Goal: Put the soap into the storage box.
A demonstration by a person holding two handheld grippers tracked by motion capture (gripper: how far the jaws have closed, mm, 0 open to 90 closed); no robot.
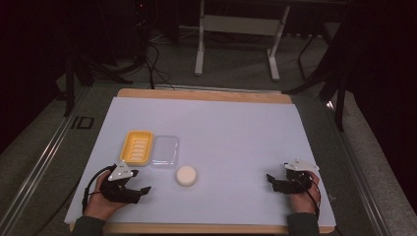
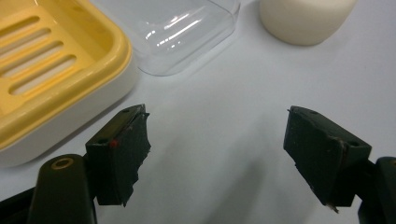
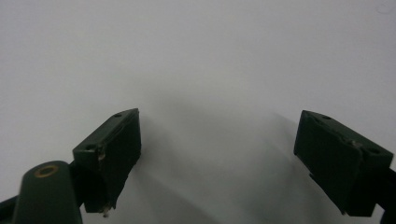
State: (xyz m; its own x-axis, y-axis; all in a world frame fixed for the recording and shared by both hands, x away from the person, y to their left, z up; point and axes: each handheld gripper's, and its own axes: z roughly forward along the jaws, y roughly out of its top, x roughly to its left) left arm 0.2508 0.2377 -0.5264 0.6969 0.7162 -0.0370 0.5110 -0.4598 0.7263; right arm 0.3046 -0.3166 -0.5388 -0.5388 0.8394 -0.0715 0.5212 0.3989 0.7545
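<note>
Both left tongs point(image 2: 217, 156) and right tongs point(image 3: 219, 158) gape wide, holding nothing.

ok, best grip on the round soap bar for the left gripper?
Across its curved side wall, low down. The soap bar lies flat, a thick round puck, apart from the clear lid and yellow soap dish. The left gripper sits open to its left; probably come in level from there, jaws straddling the widest part.

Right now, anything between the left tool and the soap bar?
Nothing visible. The left tool stands open over bare white sheet, with the soap bar ahead. The yellow soap dish and clear lid sit off to the side.
</note>
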